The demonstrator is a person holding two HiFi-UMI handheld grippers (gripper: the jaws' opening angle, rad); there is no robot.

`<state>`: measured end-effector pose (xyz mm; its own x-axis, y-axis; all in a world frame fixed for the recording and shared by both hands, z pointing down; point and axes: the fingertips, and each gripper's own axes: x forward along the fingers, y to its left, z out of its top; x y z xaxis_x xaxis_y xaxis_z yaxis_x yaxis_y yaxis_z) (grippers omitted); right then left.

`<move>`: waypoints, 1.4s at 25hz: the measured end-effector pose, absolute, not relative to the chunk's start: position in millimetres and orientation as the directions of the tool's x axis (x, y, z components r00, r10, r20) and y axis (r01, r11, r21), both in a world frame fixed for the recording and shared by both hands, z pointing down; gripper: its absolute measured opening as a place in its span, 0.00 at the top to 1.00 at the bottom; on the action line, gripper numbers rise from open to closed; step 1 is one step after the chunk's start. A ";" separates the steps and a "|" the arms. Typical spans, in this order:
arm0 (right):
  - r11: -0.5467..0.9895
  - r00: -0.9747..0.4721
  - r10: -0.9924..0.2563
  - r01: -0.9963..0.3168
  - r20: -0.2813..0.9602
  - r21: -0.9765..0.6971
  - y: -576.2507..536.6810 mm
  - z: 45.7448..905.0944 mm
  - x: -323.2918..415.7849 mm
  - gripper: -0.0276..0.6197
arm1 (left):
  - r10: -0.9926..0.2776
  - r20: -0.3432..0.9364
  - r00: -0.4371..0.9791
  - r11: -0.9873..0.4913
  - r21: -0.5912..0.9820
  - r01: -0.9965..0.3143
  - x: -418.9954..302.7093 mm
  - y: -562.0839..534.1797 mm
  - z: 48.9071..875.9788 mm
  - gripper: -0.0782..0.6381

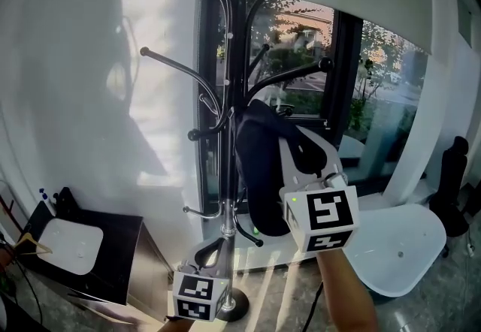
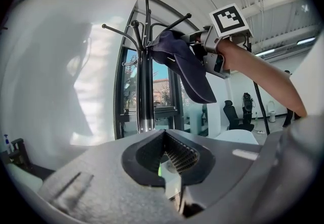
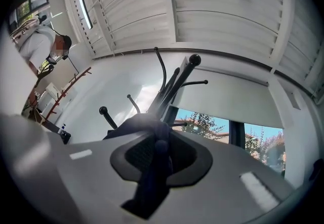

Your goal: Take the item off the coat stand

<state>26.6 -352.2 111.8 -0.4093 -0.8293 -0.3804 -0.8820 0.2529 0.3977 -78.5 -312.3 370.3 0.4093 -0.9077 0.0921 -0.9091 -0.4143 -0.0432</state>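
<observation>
- The left gripper (image 2: 163, 139) is held low, near the coat stand's base. Its jaws are closed tip to tip, with nothing between them.
- The right gripper (image 3: 158, 149) is raised on an outstretched forearm (image 1: 342, 289). Its jaws are clamped on dark fabric of the cap (image 1: 259, 173).
- The cap, dark navy, is found at mid-height on the coat stand (image 1: 239, 37), close against the pole and among the curved hooks. Its brim hangs downward. Whether it is still caught on a hook cannot be told.
- The coat stand is black with ball-tipped arms and is set upright on a round base (image 1: 239, 306).
- A black cabinet (image 1: 113, 263) is placed to the left of the stand, against the wall. A white flat item (image 1: 71, 242) is laid on its top.
- The floor (image 1: 443, 300) is grey and stone-patterned. A white round table (image 1: 398, 248) is set on it to the right, and a black chair (image 1: 451, 180) beyond that.
- A white wall (image 1: 75, 60) carries a sunlit patch and shadows.
- A dark-framed window (image 1: 342, 83) is seen behind the stand, with trees and buildings outside.
- A white slatted ceiling (image 3: 202, 10) with strip lights is noted.
- A person (image 3: 43, 48) is seen standing far off.
</observation>
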 end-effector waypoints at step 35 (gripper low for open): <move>0.058 -0.259 -0.705 -0.949 -0.660 0.311 -244.8 9.6 119.5 0.86 | -0.886 0.063 0.459 -0.462 -0.029 -0.887 -37.8 -276.0 352.6 0.88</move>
